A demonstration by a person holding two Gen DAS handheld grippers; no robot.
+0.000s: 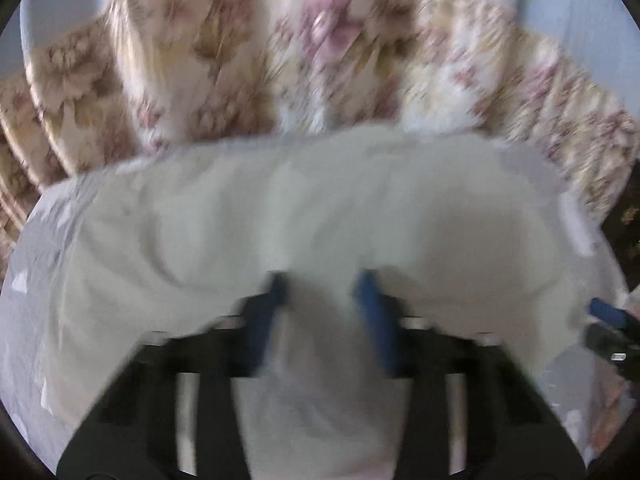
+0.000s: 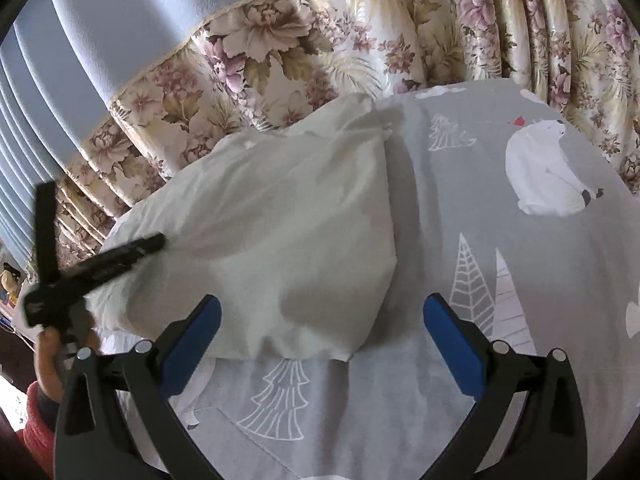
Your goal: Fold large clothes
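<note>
A white, crumpled garment lies folded over on a grey bed sheet printed with polar bears and trees. In the blurred left wrist view, my left gripper has its blue pads close together with a bunched ridge of the garment pinched between them. The right wrist view shows that left gripper at the garment's left edge, held by a hand. My right gripper stands wide open just above the garment's near corner, its pads clear of the cloth. Its blue tip shows at the right edge of the left wrist view.
A floral curtain hangs behind the bed along the far side. A pale ribbed wall is at the left. A red sleeve shows at the lower left. Bare sheet spreads right of the garment.
</note>
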